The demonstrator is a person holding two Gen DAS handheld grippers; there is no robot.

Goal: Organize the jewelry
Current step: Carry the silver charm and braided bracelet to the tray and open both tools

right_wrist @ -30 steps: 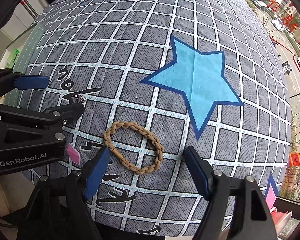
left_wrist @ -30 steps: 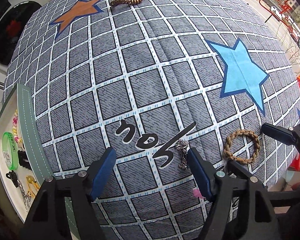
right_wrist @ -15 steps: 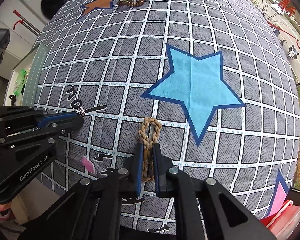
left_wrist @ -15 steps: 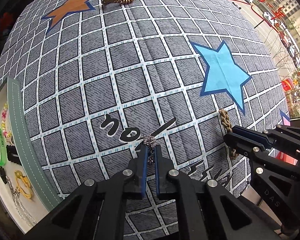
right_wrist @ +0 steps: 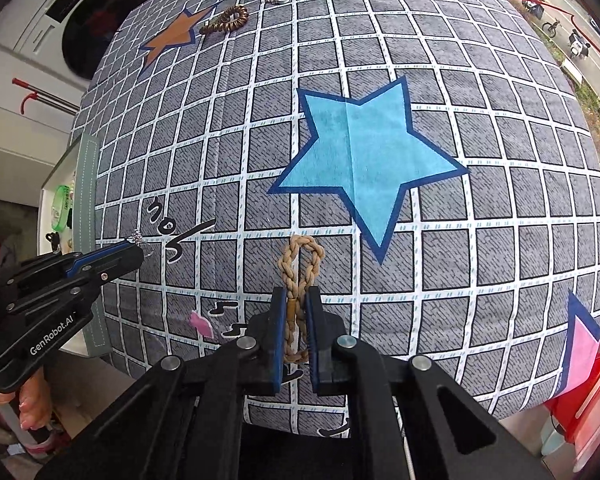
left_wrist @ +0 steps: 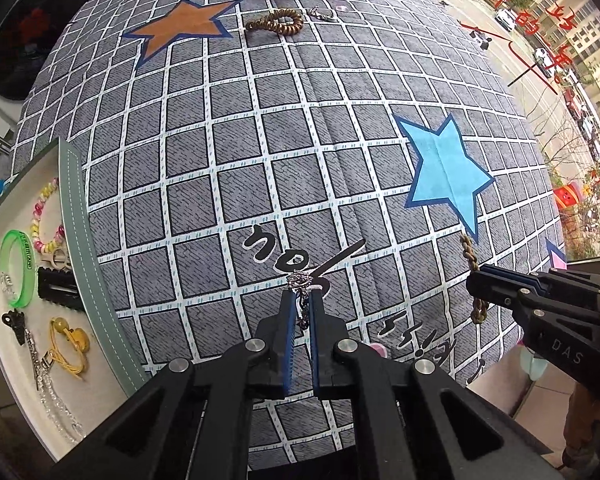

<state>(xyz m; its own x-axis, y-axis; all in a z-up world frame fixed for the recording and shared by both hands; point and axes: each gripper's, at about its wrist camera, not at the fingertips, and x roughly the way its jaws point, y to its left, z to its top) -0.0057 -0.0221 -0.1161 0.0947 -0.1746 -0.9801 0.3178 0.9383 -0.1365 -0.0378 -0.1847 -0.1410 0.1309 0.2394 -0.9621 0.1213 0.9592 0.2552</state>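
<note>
cloth (left_wrist: 236, 184) covers table | tray (left_wrist: 74, 248) at left edge holds sorted pieces | right gripper (right_wrist: 296, 320) clamped mid-loop on braid (right_wrist: 300, 272): light, soft, squashes flat | left gripper (left_wrist: 300, 308) pinching chain (left_wrist: 300, 282): tiny, limp, slippery, likely slips unless bunched

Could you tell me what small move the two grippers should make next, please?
Probably lift both. The left gripper is shut on the silver trinket, the right gripper on the braided band, and the tray lies to the left.

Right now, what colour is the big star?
Light blue star with a dark blue edge; right wrist view.
</note>
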